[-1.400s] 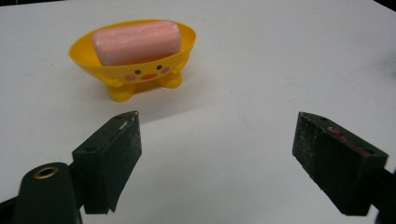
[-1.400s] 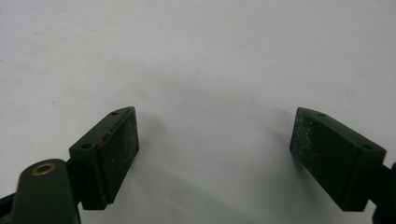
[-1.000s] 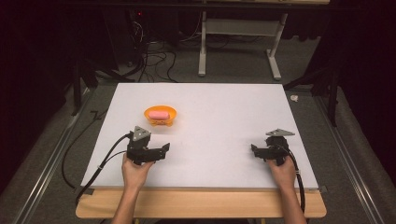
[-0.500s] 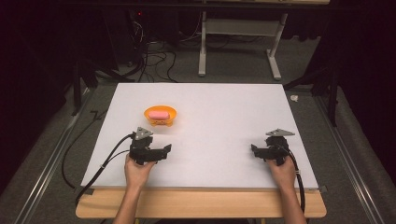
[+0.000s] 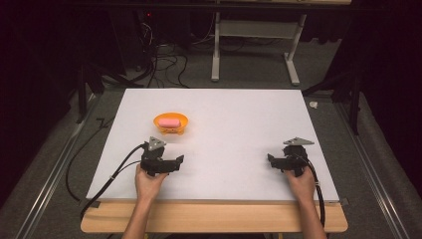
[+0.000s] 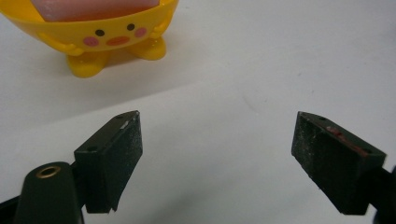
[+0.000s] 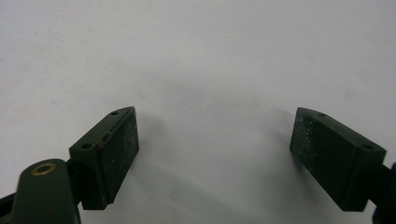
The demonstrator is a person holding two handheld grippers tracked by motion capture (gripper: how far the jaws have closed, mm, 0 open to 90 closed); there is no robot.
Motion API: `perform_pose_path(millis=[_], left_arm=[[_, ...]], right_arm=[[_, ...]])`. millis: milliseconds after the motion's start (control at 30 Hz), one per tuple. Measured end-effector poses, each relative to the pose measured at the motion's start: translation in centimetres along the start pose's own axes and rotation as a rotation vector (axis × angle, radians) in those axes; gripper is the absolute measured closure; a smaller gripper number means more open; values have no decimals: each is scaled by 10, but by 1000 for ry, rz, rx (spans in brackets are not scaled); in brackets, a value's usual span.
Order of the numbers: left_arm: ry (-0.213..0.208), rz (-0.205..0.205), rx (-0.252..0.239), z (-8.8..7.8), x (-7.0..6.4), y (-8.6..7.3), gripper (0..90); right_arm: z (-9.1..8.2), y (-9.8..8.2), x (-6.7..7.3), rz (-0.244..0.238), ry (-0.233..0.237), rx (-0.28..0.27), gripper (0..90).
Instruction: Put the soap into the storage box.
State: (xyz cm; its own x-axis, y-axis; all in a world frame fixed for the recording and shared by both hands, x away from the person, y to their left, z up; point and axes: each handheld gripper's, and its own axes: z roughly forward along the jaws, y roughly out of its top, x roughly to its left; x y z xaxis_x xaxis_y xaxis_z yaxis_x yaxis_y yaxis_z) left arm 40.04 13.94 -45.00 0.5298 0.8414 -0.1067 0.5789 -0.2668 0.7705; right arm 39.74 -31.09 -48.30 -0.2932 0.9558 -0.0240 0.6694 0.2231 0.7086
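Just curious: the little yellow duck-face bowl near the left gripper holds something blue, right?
Not blue. The bowl near the left gripper holds something pink, as the high view shows; the left gripper view shows its pink edge too.

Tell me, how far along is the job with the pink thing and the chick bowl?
Looks done: the pink block lies in the yellow chick bowl. In hand: nothing. The left gripper, facing the bowl, and the right gripper sit low over the white table, jaws apart and empty. Left: probably little, unless the block should come out.
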Motion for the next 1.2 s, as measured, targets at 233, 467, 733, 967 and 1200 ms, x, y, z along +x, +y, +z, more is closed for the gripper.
perform_pose_path(millis=[233,467,733,967,1200], left_arm=[[-8,-6,0,7,-1,-1,170],[2,5,21,14,-2,-4,171],[4,18,25,19,-3,-5,173],[9,38,28,23,-4,-6,173],[13,45,25,27,-4,-7,173]], right_arm=[[0,0,0,0,0,0,160],[0,0,0,-1,0,0,160],[0,0,0,-1,0,1,160],[0,0,0,0,0,0,160],[0,0,0,0,0,0,160]])
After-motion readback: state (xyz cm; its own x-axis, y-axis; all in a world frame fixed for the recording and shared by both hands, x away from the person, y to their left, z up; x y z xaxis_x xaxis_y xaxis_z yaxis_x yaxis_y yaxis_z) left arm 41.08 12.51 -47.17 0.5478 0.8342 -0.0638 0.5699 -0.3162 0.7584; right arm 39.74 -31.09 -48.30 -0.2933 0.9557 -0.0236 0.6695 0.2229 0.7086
